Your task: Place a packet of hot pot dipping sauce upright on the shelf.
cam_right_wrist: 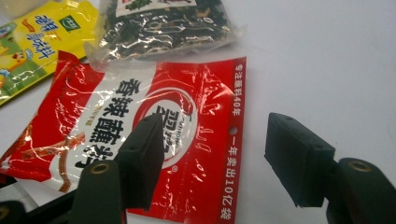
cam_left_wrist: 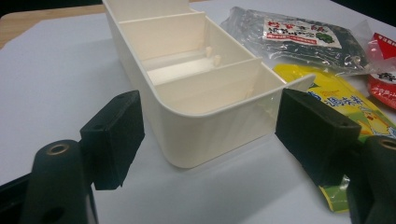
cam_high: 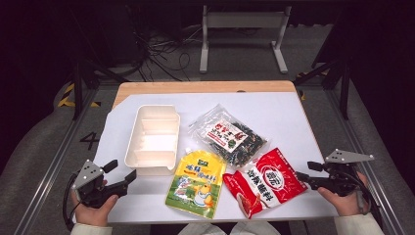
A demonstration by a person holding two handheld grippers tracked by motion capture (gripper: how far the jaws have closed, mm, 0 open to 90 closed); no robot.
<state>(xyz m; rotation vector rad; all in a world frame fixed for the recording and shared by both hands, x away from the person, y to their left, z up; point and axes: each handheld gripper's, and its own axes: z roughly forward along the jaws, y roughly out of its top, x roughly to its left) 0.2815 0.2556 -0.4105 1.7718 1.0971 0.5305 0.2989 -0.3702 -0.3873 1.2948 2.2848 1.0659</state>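
On the worktop (cam_high: 293, 112): white sheet over a wooden top; four items laid out, both grippers at the near edge.
Tray (cam_high: 152, 139): cream plastic box with divided compartments, left of centre, long side running away from the person; compartments hold nothing.
Dark packet (cam_high: 230, 136): clear bag of dark dried leaves with a red-and-white label, right of the tray, its near edge overlapping the yellow and red packets.
Yellow packet (cam_high: 196, 182): flat, just beside the tray's near right corner.
Red packet (cam_high: 266, 181): flat, right of the yellow packet, edges touching or overlapping.
Left gripper (cam_high: 120, 171): held in the left hand (cam_high: 93, 208) at near left; fingers (cam_left_wrist: 114, 137) spread wide, nothing between them; tips near the tray's near end, not touching it.
Right gripper (cam_high: 299, 175): held in the right hand (cam_high: 342, 198) at near right; fingers (cam_right_wrist: 142, 158) spread, empty; tips just at the red packet's right edge, one finger over it in the right gripper view.
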